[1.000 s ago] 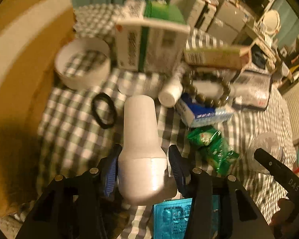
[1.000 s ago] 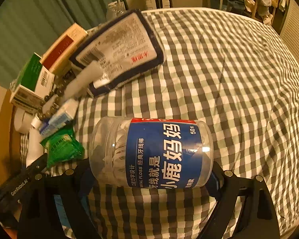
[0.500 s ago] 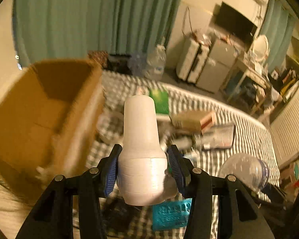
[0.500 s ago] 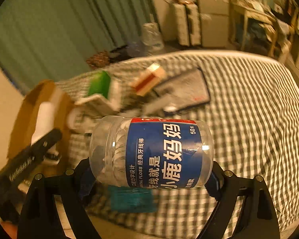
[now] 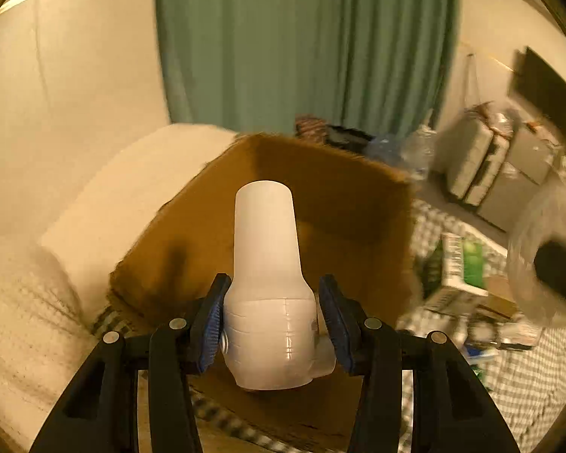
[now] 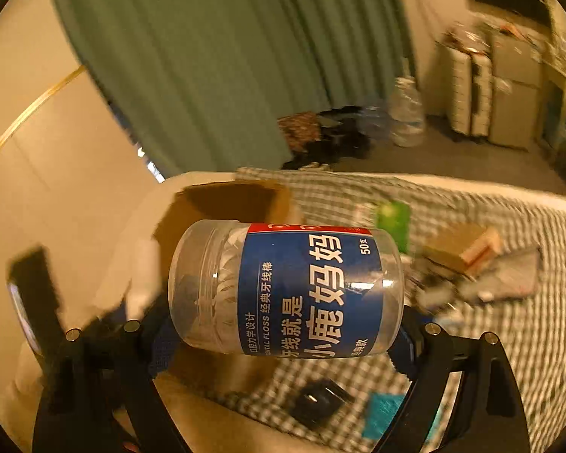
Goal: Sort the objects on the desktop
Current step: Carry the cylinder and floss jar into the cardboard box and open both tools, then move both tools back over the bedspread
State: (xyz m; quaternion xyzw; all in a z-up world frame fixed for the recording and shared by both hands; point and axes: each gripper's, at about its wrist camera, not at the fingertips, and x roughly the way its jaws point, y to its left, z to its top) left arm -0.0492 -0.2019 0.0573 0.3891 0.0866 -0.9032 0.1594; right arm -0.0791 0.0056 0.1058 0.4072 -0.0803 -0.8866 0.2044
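My left gripper [image 5: 273,324] is shut on a white plastic bottle [image 5: 268,264] and holds it in the air over the open brown cardboard box [image 5: 332,196]. My right gripper [image 6: 283,336] is shut on a clear dental floss jar with a blue label [image 6: 294,287], held sideways above the bed. The box also shows in the right wrist view [image 6: 230,200], to the left behind the jar. The left gripper with its white bottle appears blurred in the right wrist view [image 6: 139,275]. The jar shows blurred at the right edge of the left wrist view [image 5: 543,256].
The checked bedspread [image 6: 509,302] carries a green-and-white carton [image 5: 460,264], a tan box [image 6: 468,249], a teal blister pack [image 6: 381,411] and a small black object [image 6: 317,404]. A white pillow [image 5: 22,302] lies left of the box. Green curtain [image 5: 302,37] and cabinets [image 5: 502,173] stand behind.
Both grippers have lifted off the bedspread and swung left toward the cardboard box, each still holding its object. The left gripper now hangs over the box opening.
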